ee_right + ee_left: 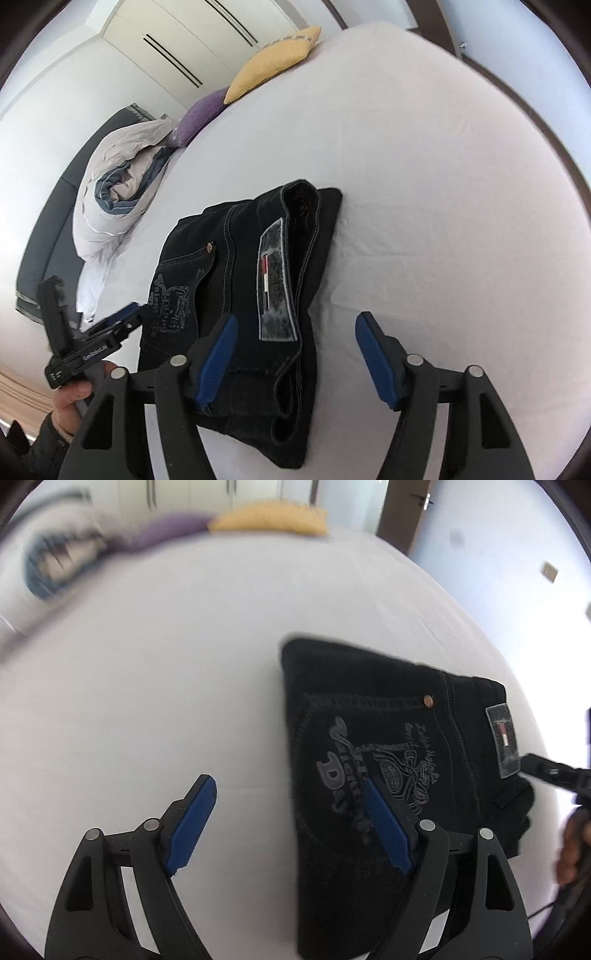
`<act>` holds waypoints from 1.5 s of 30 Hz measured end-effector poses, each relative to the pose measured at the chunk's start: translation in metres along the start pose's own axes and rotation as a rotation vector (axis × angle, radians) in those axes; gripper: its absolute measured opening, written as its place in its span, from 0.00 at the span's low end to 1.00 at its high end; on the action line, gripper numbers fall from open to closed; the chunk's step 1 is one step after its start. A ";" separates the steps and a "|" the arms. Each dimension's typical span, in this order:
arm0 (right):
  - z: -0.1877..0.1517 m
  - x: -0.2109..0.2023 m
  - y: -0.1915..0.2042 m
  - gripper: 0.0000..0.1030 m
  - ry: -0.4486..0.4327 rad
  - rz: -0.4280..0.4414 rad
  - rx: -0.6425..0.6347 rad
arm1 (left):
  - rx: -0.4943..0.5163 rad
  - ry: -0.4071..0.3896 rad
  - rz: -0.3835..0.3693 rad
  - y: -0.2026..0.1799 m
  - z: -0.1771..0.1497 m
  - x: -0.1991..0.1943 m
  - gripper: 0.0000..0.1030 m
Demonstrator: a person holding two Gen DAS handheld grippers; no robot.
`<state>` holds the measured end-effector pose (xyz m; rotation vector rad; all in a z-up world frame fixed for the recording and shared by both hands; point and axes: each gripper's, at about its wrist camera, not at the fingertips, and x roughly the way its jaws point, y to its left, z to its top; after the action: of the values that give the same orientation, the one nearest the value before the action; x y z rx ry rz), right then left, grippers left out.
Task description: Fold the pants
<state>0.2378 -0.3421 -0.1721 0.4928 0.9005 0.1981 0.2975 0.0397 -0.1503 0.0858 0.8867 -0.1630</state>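
Note:
Black jeans (388, 746) lie folded into a compact stack on the white bed (166, 664), back pocket with grey embroidery and a waistband patch facing up. My left gripper (288, 786) is open above the stack's left edge, holding nothing. In the right wrist view the folded jeans (258, 280) lie in front of my right gripper (295, 325), which is open and empty over the waistband end. The left gripper (110, 328) shows there at the stack's left side, and the right gripper (546, 771) shows at the right edge of the left wrist view.
A yellow pillow (273, 62) and a purple pillow (199, 114) lie at the bed's far end. A rolled grey and white duvet (114, 192) sits beside a dark headboard (48, 229). White wardrobes (192, 40) stand behind.

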 end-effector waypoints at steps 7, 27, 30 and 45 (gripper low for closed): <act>-0.042 -0.106 0.081 0.95 -0.338 -0.229 -0.211 | 0.040 -0.482 0.308 -0.052 -0.035 -0.150 1.00; -0.101 -0.251 0.186 1.00 -0.493 -0.208 -0.255 | -0.078 -0.287 0.065 -0.057 -0.055 -0.292 1.00; -0.105 -0.239 0.183 1.00 -0.451 -0.257 -0.243 | -0.092 -0.257 0.059 -0.060 -0.061 -0.281 1.00; -0.107 -0.211 0.181 1.00 -0.332 -0.360 -0.204 | -0.094 -0.191 0.074 -0.062 -0.074 -0.264 1.00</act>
<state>0.0315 -0.2272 0.0085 0.1599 0.6209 -0.1183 0.0666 0.0171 0.0078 0.0154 0.6989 -0.0593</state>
